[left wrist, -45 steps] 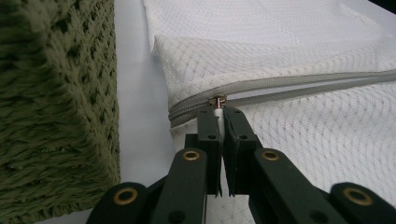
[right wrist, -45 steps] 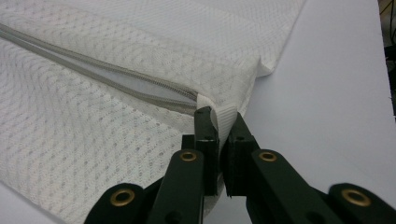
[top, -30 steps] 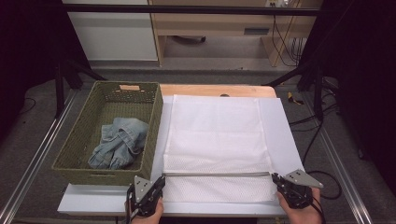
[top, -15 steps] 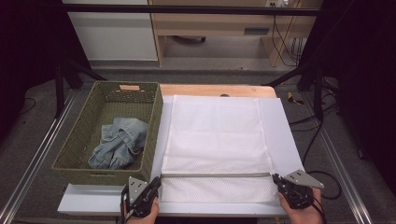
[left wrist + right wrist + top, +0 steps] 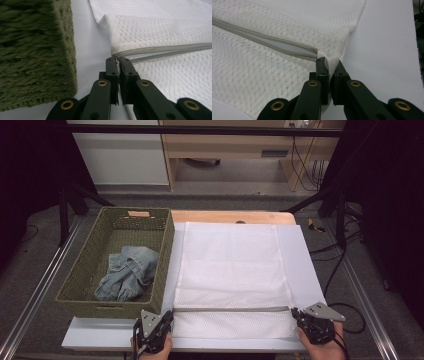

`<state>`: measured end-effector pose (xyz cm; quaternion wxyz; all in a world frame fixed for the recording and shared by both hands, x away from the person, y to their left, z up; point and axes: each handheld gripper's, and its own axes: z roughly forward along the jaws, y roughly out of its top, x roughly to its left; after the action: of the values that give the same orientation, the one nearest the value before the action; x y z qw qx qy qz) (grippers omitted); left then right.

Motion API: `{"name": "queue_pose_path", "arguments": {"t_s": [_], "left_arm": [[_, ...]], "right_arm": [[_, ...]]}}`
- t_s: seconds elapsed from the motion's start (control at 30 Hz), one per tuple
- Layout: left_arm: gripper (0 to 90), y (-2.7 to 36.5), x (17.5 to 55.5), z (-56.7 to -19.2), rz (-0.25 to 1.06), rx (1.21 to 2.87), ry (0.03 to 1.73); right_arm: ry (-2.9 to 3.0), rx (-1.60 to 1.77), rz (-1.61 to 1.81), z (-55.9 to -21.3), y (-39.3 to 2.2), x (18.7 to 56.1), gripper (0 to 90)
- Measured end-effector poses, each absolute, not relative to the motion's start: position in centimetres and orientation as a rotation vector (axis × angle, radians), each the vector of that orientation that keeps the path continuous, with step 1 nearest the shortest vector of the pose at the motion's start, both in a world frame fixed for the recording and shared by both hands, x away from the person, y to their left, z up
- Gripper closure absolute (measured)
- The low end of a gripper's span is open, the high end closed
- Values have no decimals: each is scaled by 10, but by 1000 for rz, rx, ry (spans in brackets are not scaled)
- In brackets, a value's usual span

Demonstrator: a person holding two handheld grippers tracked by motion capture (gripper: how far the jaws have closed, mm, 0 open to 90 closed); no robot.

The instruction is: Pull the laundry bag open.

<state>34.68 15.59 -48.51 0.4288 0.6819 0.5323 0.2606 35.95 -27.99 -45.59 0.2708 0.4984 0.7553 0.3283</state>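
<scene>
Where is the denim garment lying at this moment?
In the high view, the denim garment lies inside the green woven basket at the left, beside the white mesh bag.

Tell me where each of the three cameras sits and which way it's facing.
High view: above the person's side, looking forward and down on the mesh bag and basket; both hands show at the bottom.
Left gripper view: on the left hand-held gripper, looking along its jaws, shut on the zipper pull, basket beside.
Right gripper view: on the right hand-held gripper, jaws shut on the bag's end tab.
Shared: all show the bag's grey zipper.
</scene>
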Motion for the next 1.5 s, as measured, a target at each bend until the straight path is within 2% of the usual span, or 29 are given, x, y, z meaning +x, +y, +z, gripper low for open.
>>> {"name": "queue_pose_path", "arguments": {"t_s": [0.13,0.4,0.57,0.73,0.83,1.03,1.17,1.37,1.5], "left_arm": [[810,145,345,-486,638,1732,1293],[654,130,349,-488,609,1806,1231],[599,128,351,-489,599,1813,1213],[585,117,348,-485,586,1826,1155],[535,114,352,-488,572,1821,1148],[490,115,354,-490,532,1788,1121],[426,114,354,-486,533,1775,1095],[279,111,359,-480,511,1754,1046],[194,99,365,-472,524,1858,981]], "right_arm": [[2026,1338,914,-455,-279,359,824],[1961,1319,955,-449,-283,356,651],[1911,1335,991,-446,-290,354,550],[1884,1329,1020,-443,-291,352,466],[1873,1315,1026,-442,-289,353,391],[1870,1328,1012,-443,-284,358,277],[1919,1301,1003,-445,-276,361,164],[2006,1261,979,-450,-260,366,95],[2035,1252,952,-450,-252,371,94]]}}
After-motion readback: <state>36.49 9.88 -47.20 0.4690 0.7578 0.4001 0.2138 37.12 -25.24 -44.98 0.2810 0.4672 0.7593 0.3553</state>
